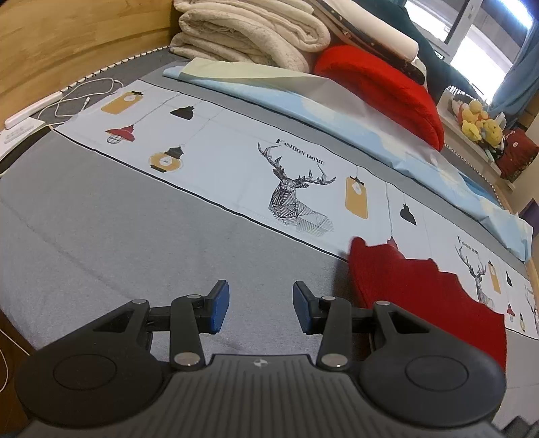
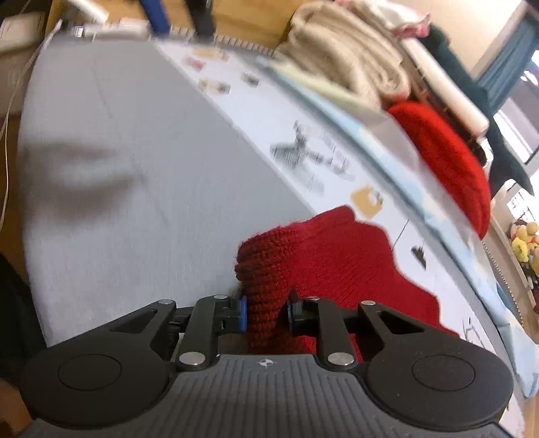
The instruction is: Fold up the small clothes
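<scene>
One dark red knitted garment (image 2: pixel 337 262) is lying bunched on the grey bed (image 1: pixel 118 219), its ribbed edge clamped in the right gripper (image 2: pixel 266 315). Left gripper (image 1: pixel 261 308) is hovering empty, fingers apart. One folded beige blanket (image 1: pixel 249 30), one red cushion (image 1: pixel 380 91), one white cable (image 1: pixel 84 97) sitting behind.

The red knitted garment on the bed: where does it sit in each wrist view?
Left wrist: red knitted garment at lower right, beside the open left tongs.
Right wrist: bottom centre, its edge pinched in the right tongs.
Shared landmark: deer print.
</scene>
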Demonstrator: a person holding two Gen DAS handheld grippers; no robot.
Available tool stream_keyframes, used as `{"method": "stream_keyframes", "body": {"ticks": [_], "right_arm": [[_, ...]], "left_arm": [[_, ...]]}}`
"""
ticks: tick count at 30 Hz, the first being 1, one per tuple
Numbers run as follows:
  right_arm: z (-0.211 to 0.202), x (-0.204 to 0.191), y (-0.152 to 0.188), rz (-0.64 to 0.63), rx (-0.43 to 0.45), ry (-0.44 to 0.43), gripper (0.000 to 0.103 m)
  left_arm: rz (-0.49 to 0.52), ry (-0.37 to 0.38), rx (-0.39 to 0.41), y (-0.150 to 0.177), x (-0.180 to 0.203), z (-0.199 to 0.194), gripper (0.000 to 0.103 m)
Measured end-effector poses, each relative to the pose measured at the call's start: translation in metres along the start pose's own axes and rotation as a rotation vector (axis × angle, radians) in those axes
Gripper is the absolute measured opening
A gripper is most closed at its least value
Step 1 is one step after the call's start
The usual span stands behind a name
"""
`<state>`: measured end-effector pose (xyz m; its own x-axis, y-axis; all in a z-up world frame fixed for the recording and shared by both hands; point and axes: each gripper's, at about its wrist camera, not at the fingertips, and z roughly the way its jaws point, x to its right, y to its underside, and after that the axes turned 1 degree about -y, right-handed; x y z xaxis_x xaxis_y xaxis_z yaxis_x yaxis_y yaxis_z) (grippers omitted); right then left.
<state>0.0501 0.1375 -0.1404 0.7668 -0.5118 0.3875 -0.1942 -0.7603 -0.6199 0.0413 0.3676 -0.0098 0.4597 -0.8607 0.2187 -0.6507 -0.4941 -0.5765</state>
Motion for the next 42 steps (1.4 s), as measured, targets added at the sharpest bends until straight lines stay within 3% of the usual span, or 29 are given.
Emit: {"method": "stream_keyframes", "body": {"ticks": [7, 11, 15, 21, 26, 28, 30, 31, 33, 35, 40, 42], "right_arm": [[-0.020, 0.024, -0.018, 0.270, 0.045, -0.119, 0.020], [-0.047, 0.079, -0.012, 0.493, 0.099, -0.101, 0.020], [-0.091, 0.151, 0.015, 0.696, 0.170, -0.022, 0.017], [-0.149, 0.234, 0.126, 1.023, 0.176, 0.193, 0.015], [-0.155, 0.248, 0.243, 1.337, 0.001, 0.344, 0.015], [-0.145, 0.247, 0.288, 1.473, -0.126, 0.335, 0.016], [-0.140, 0.244, 0.328, 1.637, -0.193, 0.239, 0.026], [-0.144, 0.243, 0.333, 1.657, -0.193, 0.218, 0.028], [-0.154, 0.247, 0.326, 1.583, -0.188, 0.210, 0.036], [-0.163, 0.258, 0.314, 1.506, -0.170, 0.201, 0.036], [-0.176, 0.309, 0.290, 1.363, -0.022, 0.149, 0.044], [-0.169, 0.327, 0.281, 1.309, 0.015, 0.113, 0.057]], "left_arm": [[0.012, 0.006, -0.011, 0.002, 0.020, 0.002, 0.046], [0.034, 0.020, -0.013, 0.003, 0.041, 0.005, 0.046], [0.058, 0.050, -0.014, 0.004, 0.072, 0.008, 0.046], [0.129, 0.116, -0.028, 0.010, 0.132, 0.017, 0.046], [0.195, 0.145, -0.063, 0.021, 0.179, 0.033, 0.046], [0.221, 0.154, -0.076, 0.027, 0.193, 0.038, 0.046], [0.248, 0.160, -0.085, 0.032, 0.206, 0.042, 0.046], [0.259, 0.164, -0.088, 0.034, 0.212, 0.045, 0.046], [0.276, 0.169, -0.093, 0.038, 0.223, 0.048, 0.046], [0.292, 0.172, -0.095, 0.042, 0.232, 0.050, 0.046], [0.347, 0.174, -0.107, 0.058, 0.256, 0.054, 0.046], [0.372, 0.172, -0.113, 0.065, 0.264, 0.056, 0.046]]}}
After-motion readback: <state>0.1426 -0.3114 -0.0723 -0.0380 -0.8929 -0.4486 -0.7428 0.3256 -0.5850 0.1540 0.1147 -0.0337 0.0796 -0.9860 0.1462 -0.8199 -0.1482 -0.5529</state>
